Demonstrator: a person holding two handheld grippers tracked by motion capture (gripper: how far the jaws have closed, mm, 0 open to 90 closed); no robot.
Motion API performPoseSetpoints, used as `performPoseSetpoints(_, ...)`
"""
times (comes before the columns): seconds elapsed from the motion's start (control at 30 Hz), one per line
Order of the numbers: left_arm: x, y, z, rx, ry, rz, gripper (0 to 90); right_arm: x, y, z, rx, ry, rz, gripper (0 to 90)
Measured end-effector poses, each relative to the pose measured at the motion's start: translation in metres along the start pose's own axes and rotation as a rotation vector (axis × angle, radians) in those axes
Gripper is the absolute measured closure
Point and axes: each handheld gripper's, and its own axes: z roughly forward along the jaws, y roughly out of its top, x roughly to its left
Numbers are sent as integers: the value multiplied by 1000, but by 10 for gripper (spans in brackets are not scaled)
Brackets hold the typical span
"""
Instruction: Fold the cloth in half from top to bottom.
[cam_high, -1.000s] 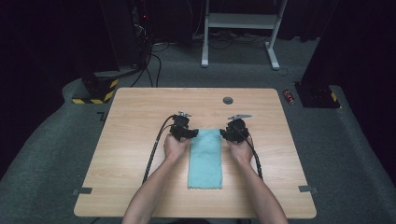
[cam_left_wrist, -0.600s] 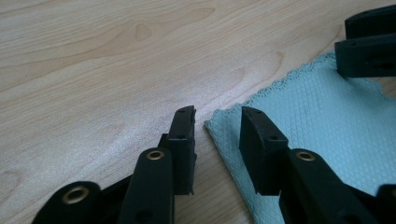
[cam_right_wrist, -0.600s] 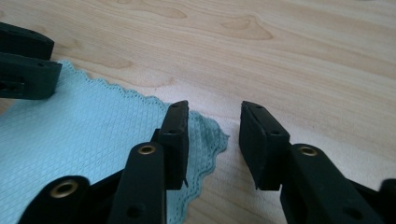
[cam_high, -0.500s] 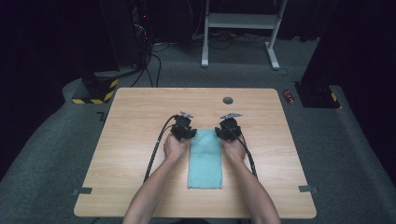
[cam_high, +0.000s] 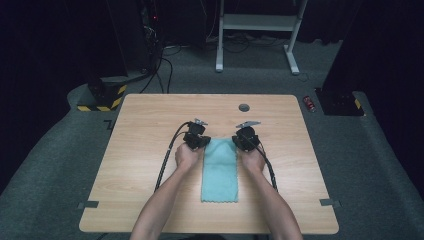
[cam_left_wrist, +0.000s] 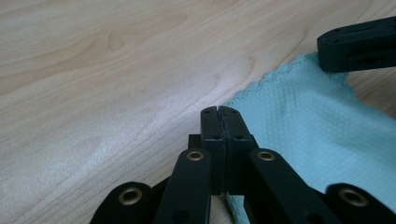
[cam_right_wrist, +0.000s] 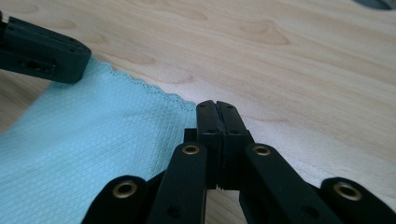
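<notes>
Both grippers pinch the blue cloth (cam_high: 220, 170) tight: left gripper (cam_left_wrist: 218, 112) has one far corner, right gripper (cam_right_wrist: 216, 107) the other, on the wooden table (cam_high: 140, 130)

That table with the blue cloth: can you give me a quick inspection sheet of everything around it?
Surface: wooden table, with a round grommet near its far edge.
Job's things: teal cloth, lying flat.
Clutter: nothing seen.
Grippers: left gripper and right gripper, jaws closed, each at a far corner of the cloth.
Cables: black cable trailing across the table.
Surroundings: grey carpet, white frame, red can.
</notes>
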Motion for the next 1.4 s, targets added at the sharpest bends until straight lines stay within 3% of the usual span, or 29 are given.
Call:
performPoseSetpoints(0.2, 0, 6, -13, -39, -20, -4, 895, -1, 7, -16, -42, 16, -3, 898)
performPoseSetpoints(0.43, 5, 10, -15, -44, -42, -21, 896, -4, 11, -23, -72, 25, -8, 900)
performPoseSetpoints(0.6, 8, 19, -20, -70, -36, -25, 896, -6, 29, -29, -70, 11, -41, 900)
performPoseSetpoints(0.67, 11, 23, -23, -75, -42, -41, 896, -6, 32, -31, -84, 12, -32, 900)
performPoseSetpoints(0.9, 13, 36, -33, -99, -41, -24, 895, -7, 44, -38, -112, 10, -32, 900)
performPoseSetpoints(1.4, 4, 16, -40, -103, -76, 7, 895, 1, 21, -47, -121, 74, -43, 900)
